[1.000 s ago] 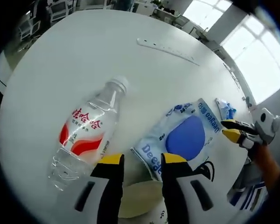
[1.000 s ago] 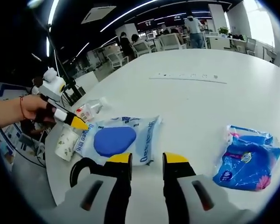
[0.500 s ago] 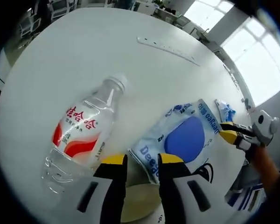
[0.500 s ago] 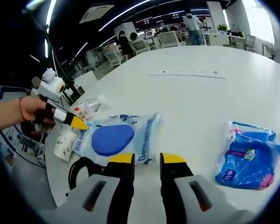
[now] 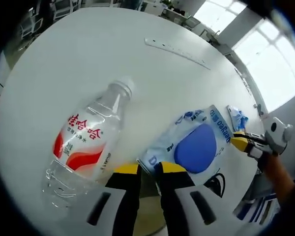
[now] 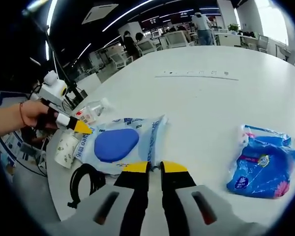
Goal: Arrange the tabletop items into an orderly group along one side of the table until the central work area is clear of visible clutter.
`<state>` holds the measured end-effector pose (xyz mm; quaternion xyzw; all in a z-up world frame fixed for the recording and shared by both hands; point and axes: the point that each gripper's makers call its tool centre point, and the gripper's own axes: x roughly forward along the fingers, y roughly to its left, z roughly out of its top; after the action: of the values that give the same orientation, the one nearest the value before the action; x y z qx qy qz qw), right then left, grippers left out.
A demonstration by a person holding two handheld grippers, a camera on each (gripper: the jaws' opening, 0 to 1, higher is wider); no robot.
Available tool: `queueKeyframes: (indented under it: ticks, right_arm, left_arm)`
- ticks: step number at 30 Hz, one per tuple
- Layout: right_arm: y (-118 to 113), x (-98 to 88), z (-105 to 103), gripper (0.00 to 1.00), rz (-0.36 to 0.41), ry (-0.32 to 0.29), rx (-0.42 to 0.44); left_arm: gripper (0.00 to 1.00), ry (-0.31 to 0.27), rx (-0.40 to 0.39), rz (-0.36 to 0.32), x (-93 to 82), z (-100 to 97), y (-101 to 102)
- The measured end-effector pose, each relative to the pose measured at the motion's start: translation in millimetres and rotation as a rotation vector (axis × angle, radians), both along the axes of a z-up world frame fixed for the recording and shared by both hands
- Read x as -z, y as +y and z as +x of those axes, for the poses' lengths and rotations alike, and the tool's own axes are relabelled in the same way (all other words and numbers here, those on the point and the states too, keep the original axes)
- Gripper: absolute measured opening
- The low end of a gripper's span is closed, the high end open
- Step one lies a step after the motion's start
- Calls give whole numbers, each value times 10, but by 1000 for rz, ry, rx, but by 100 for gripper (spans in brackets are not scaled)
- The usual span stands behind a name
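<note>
Left gripper (image 5: 147, 169) and right gripper (image 6: 148, 167) nearly closed, pinching nothing, at wipes pack (image 6: 119, 144) edge, lower centre.

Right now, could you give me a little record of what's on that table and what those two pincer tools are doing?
table: round and white
bottle: clear plastic, red label, lying on its side
wipes pack: flat, pale blue with a dark blue lid, beside the bottle
blue packet: crinkly, lying apart from the wipes
paper cup: on its side near the table edge
left gripper: jaws nearly shut, at a corner of the wipes pack
right gripper: jaws nearly shut, at the pack's near edge
</note>
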<state>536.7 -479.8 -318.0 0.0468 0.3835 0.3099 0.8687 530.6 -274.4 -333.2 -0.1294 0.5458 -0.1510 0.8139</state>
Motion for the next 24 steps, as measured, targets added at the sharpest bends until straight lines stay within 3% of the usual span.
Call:
queueKeyframes:
  ticks: [24]
  right_arm:
    - [15, 6, -19, 0, -7, 0, -5]
  left_arm:
    - [0, -6, 26, -20, -28, 27, -70]
